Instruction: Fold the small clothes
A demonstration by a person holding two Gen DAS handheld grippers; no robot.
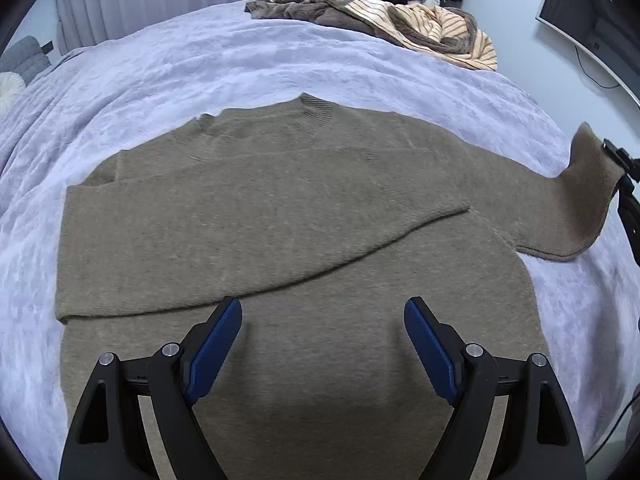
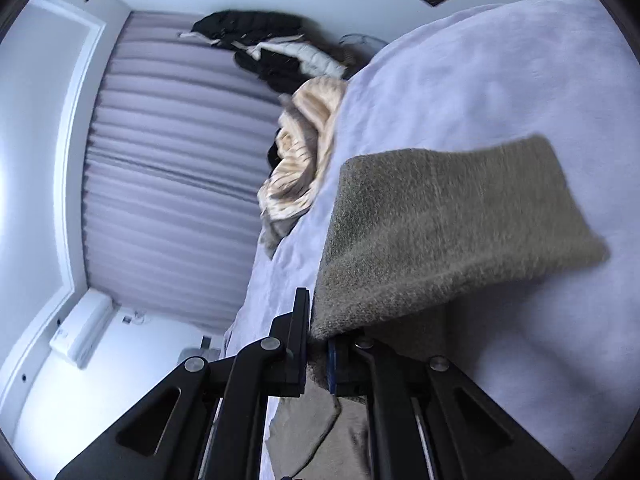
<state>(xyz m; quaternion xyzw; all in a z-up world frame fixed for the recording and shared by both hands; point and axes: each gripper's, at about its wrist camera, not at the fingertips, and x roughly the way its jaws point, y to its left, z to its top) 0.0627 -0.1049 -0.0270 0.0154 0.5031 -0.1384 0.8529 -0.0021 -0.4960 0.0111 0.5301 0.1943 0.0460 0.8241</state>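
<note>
A soft purple blanket [image 1: 200, 64] is covering the bed, and grey curtains [image 2: 172, 168] are hanging behind it. A pile of striped clothes [image 1: 432, 28] is sitting at the far end. The brown sweater [image 1: 260, 216] is lying flat on the blanket with one sleeve folded across it. The left tool [image 1: 323, 320] is hanging over the sweater with its jaws wide apart, holding nothing. The right tool [image 2: 318, 344] is pinching the other sleeve [image 2: 440, 224] tight and holding it up off the bed.

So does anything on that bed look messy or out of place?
Mostly the heap of clothes at the bed's far edge, striped and brown pieces crumpled together. The brown sweater lies flat, one sleeve folded across it, the other sleeve lifted in the right gripper.
</note>
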